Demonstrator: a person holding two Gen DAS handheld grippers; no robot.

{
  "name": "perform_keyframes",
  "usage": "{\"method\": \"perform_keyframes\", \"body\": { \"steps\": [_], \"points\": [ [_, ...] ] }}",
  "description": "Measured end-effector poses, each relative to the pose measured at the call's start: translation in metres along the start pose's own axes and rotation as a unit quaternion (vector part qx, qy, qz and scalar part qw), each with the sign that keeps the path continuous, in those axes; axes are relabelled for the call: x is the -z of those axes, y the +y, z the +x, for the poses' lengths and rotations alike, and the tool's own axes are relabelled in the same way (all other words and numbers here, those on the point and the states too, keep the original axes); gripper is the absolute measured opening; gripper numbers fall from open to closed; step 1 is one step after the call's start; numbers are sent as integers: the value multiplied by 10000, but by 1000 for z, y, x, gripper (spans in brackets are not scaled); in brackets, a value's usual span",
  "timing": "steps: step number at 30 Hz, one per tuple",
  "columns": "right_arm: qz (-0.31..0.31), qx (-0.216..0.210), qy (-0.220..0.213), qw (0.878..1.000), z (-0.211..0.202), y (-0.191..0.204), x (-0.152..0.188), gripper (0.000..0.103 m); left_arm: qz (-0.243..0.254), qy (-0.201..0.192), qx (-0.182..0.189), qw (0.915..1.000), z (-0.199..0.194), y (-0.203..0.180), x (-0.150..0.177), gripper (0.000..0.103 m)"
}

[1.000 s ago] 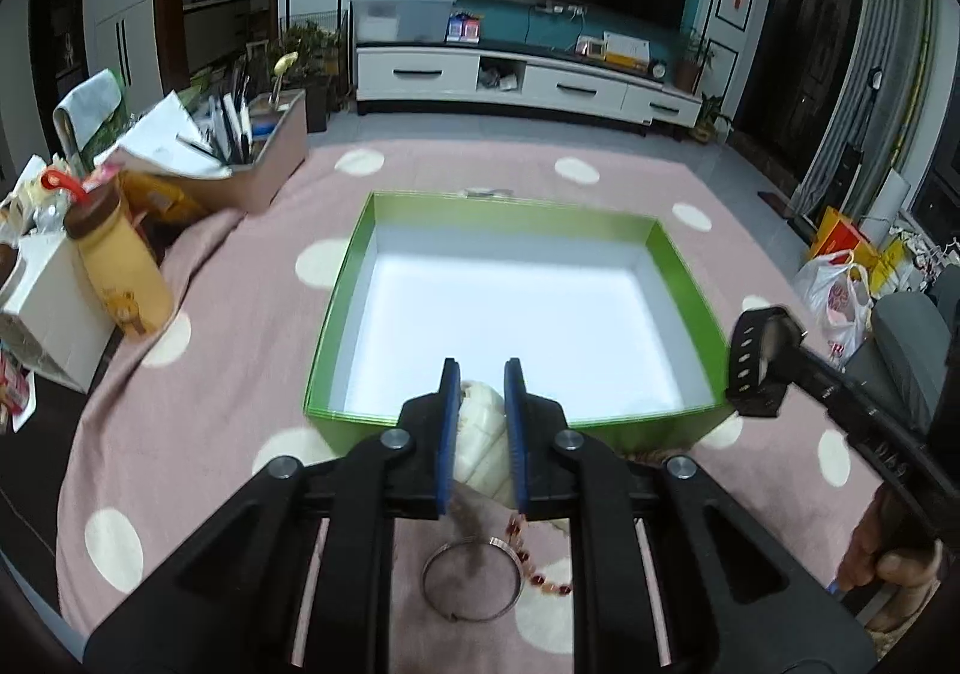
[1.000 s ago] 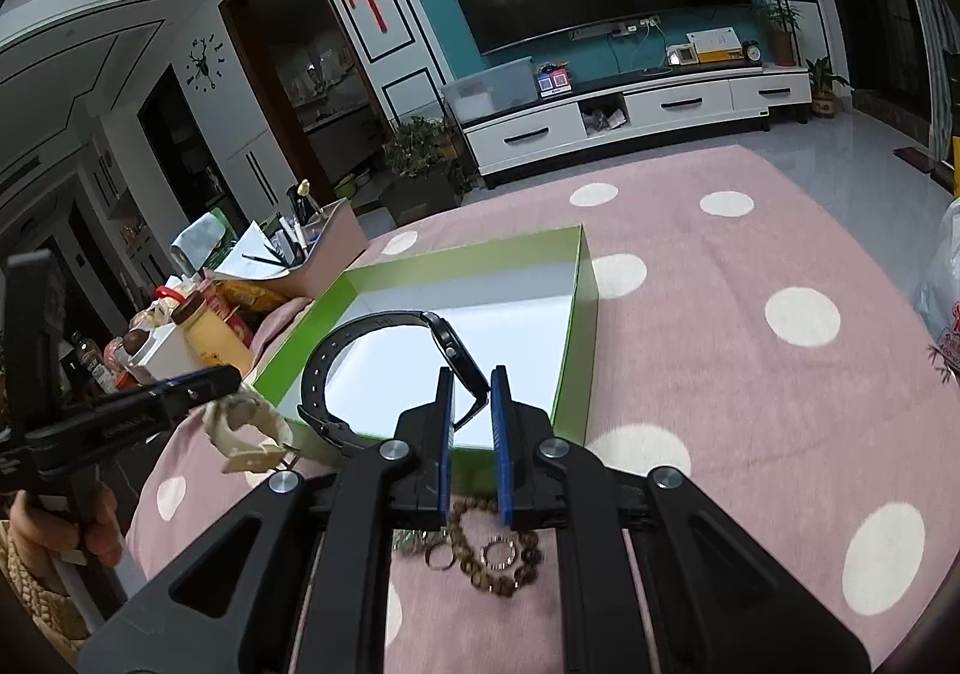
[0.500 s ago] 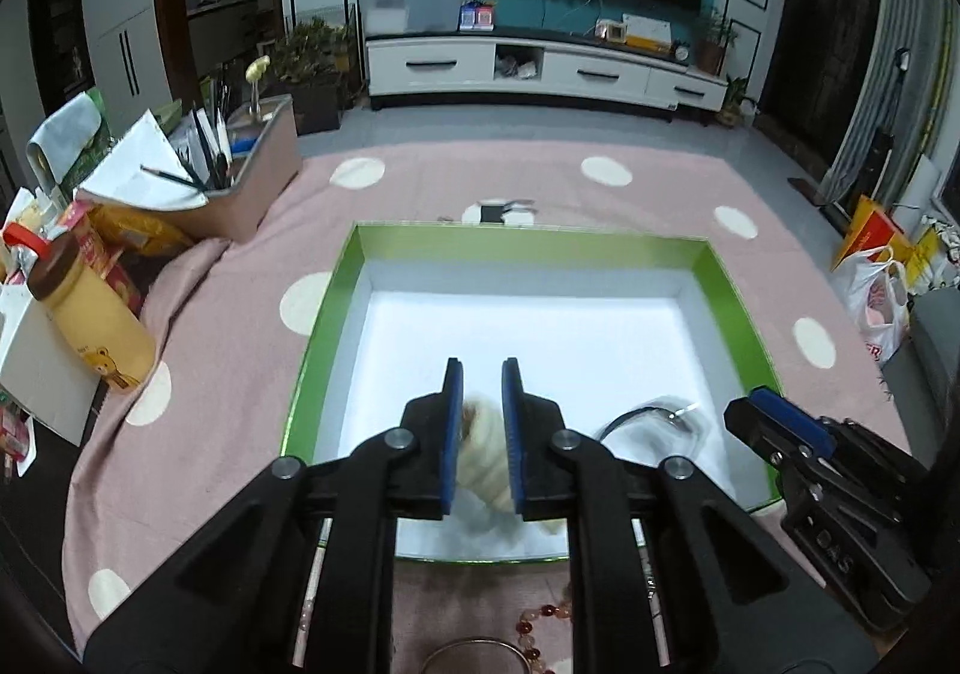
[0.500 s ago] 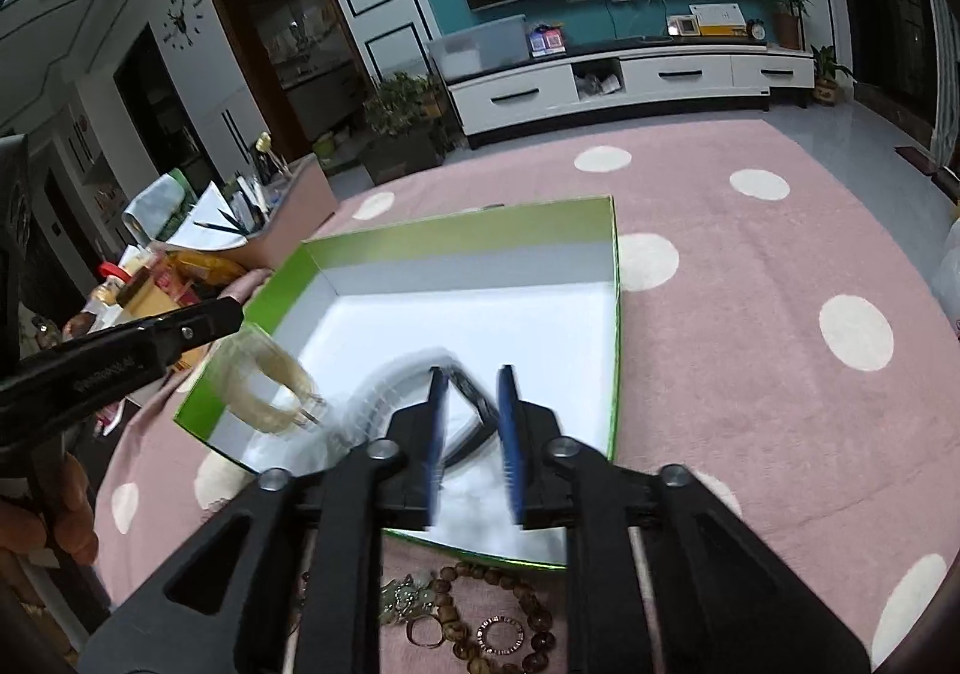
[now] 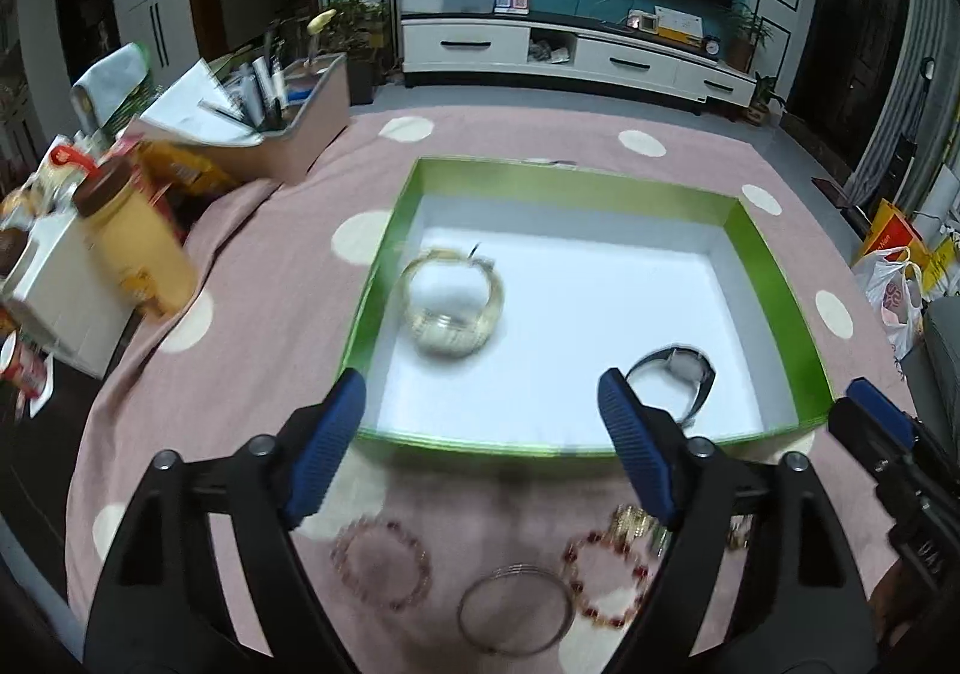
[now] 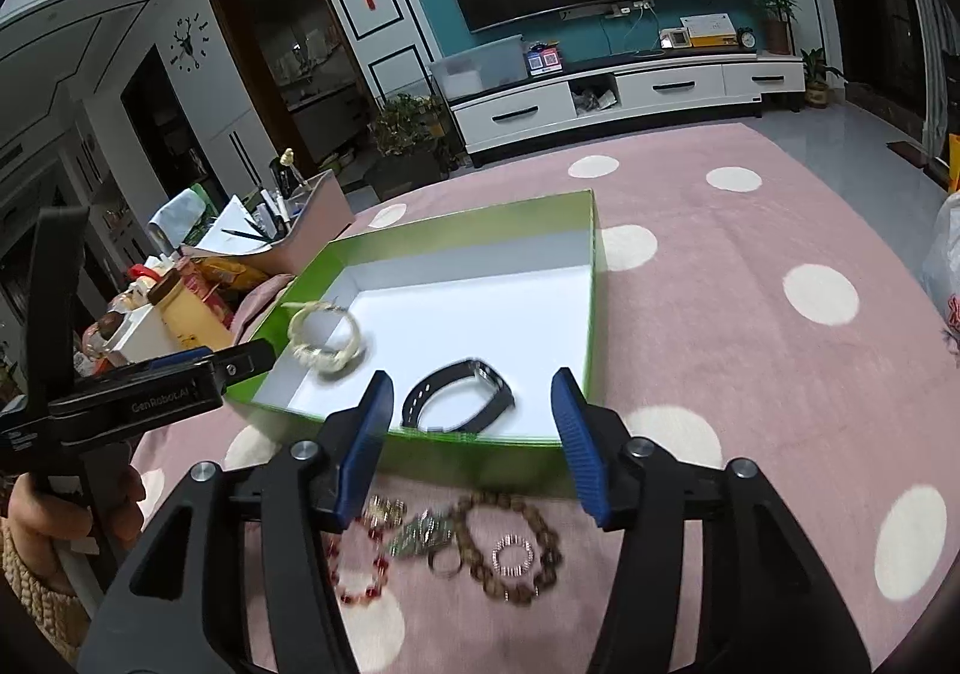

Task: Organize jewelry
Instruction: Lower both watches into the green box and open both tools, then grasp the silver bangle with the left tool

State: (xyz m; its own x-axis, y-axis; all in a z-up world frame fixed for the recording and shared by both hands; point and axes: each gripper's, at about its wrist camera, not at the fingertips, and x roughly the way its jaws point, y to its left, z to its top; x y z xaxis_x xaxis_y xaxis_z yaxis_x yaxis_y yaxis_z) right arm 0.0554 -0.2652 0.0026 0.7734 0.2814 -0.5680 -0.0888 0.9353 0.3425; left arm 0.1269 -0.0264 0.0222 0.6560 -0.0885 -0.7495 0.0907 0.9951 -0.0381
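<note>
Landmark: the shallow green-sided cardboard box w/ white floor point(image 5: 774, 266), open on the pink dotted cloth point(image 5: 270, 266).

Left half of box: pale cream woven bracelet point(image 5: 451, 303), blurred, lying on the white floor near the left wall. Looks light and springy, likely to roll or bounce; best pinched across the band, not the thin wire end.

Right half, toward the near wall: black wristwatch w/ rubbery strap point(image 6: 459, 397), resting on its side. Strap flexible, case stiff; prob. grips well on the strap next to the case.

Outside box, just below its near wall, on the cloth, left to right: dark red bead bracelet point(image 5: 381, 563), plain silver wire bangle point(image 5: 516, 611), red-and-gold bead bracelet point(image 5: 606, 584), small gold-coloured cluster point(image 5: 630, 521), then in the right wrist view a brown wooden bead bracelet point(image 6: 510, 548) w/ a small sparkly ring point(image 6: 513, 554) inside its loop. Beads: light, limp, slippery, so grip a bunch of beads. Bangle: stiff, thin, lies flat, hard to get under.

Tools: left gripper point(image 5: 480, 434) over the near wall, jaws spreading very wide, nothing between the pads, touching nothing. Right gripper point(image 6: 474, 434) also over the near wall, jaws parting, about half spread; watch is seen past the gap but no pad touches it. Both items look released in the box.
</note>
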Motion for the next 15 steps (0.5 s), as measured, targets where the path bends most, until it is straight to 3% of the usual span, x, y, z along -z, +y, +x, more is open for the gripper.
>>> {"method": "perform_keyframes", "body": {
  "steps": [15],
  "points": [
    [366,137,147,9991,-51,-25,38,55,-536,255,-83,9982,-41,46,64,88]
  ]
}}
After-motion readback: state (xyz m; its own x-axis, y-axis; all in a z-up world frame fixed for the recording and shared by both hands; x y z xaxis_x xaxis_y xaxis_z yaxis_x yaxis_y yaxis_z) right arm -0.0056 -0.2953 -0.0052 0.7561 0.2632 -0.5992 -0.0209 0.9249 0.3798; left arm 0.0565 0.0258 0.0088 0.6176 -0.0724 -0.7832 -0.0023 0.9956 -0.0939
